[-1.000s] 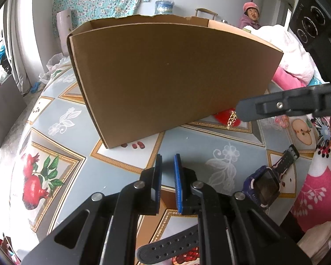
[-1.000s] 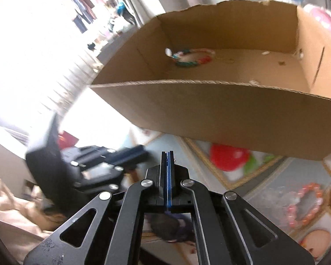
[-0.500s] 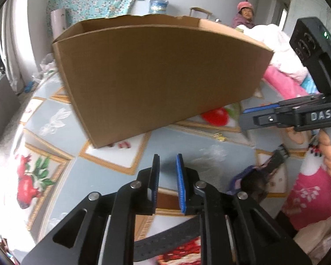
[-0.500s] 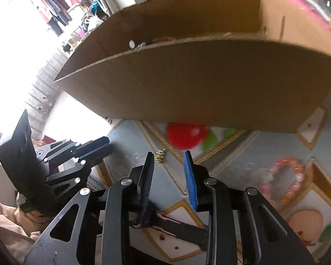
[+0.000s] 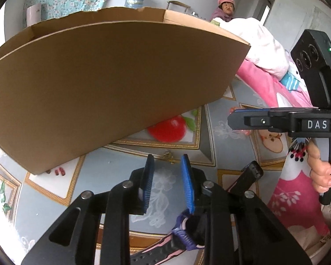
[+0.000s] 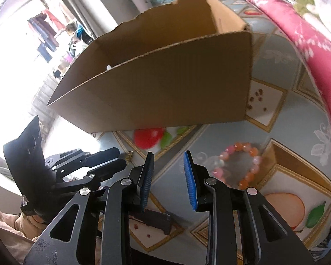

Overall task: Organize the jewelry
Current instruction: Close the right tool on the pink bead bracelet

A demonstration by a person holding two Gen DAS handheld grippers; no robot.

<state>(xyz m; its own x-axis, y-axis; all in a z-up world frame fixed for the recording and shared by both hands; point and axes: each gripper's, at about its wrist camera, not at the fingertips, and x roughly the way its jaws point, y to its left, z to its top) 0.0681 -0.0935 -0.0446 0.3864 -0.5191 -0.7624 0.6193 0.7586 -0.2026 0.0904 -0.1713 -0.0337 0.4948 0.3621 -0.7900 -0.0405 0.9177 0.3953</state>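
A big brown cardboard box (image 5: 112, 84) sits on the tabletop (image 6: 282, 119) with fruit pictures. The left gripper (image 5: 167, 181) has its jaws opening with nothing between them. The right gripper (image 6: 168, 177) has jaws a little apart, empty. A pink and orange bead bracelet (image 6: 238, 165) lies just beside it. A tiny gold chain (image 5: 169, 155) lies near the box.

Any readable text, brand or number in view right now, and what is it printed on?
"DAS": white letters on the black body of the right hand-held gripper, seen from the left wrist view.
The plain brown cardboard box shows no print.
The black and purple wristwatch shows no readable face.
Nothing else is readable.
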